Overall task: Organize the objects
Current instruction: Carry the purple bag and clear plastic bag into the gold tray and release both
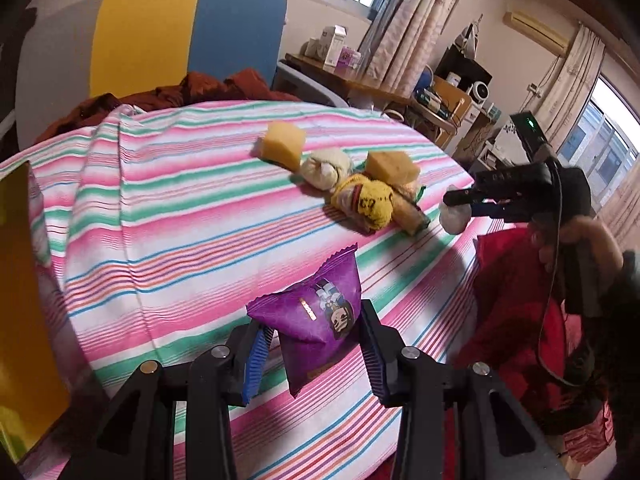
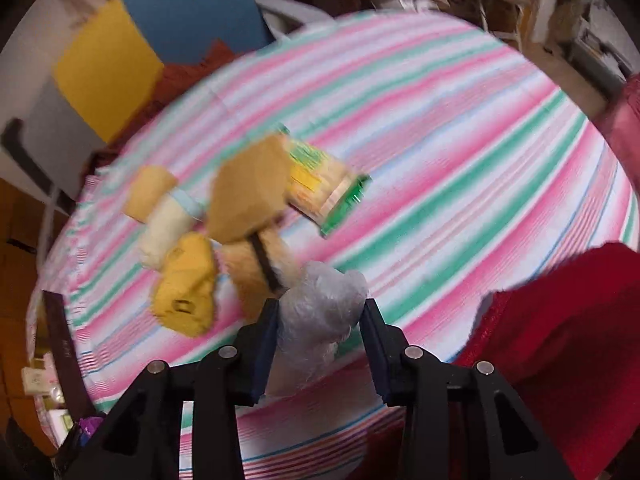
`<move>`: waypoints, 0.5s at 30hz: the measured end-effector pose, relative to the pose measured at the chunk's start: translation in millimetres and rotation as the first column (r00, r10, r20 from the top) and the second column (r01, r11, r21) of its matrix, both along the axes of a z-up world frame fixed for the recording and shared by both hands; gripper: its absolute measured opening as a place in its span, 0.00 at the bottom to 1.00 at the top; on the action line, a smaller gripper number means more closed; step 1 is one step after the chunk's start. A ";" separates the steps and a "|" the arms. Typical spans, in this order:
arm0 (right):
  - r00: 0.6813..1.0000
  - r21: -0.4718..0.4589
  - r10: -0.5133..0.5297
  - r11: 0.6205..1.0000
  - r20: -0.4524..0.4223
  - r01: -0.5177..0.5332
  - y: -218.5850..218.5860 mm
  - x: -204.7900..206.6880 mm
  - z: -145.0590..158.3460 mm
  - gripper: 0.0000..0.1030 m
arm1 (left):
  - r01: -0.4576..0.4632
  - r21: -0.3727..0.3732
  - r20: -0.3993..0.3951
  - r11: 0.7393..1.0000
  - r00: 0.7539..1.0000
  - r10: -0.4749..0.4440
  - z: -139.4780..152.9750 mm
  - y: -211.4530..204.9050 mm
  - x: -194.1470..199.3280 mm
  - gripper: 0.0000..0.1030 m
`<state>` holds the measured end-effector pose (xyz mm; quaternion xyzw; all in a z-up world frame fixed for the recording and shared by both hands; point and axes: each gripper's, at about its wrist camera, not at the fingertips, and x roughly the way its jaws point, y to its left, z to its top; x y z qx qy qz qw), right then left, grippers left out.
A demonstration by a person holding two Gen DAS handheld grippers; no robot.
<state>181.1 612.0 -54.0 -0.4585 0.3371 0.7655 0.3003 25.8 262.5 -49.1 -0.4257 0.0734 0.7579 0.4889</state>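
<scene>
My left gripper [image 1: 316, 340] is shut on a purple snack packet [image 1: 316, 316] and holds it above the striped cloth [image 1: 180, 208]. My right gripper [image 2: 320, 320] is shut on a grey-white plastic-wrapped bundle [image 2: 320, 308]; it also shows in the left wrist view [image 1: 456, 216] at the pile's right end. The pile holds two yellow sponges [image 1: 282, 146] [image 1: 392, 166], a cream rolled cloth [image 1: 326, 168], a yellow rolled cloth [image 1: 366, 202] and a green-edged biscuit pack [image 2: 326, 190]. The right wrist view is blurred.
A yellow box [image 1: 24, 308] stands at the left edge. A red garment [image 2: 560, 328] lies at the right edge of the bed. A blue and yellow headboard [image 1: 180, 32] and a cluttered desk [image 1: 360, 80] stand behind.
</scene>
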 end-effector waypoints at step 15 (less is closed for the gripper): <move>0.924 0.110 0.338 0.940 -0.176 -0.323 -133.3 -86.5 69.9 0.40 | -0.235 0.072 -0.036 0.969 0.971 0.238 39.0 -84.6 -36.7 0.41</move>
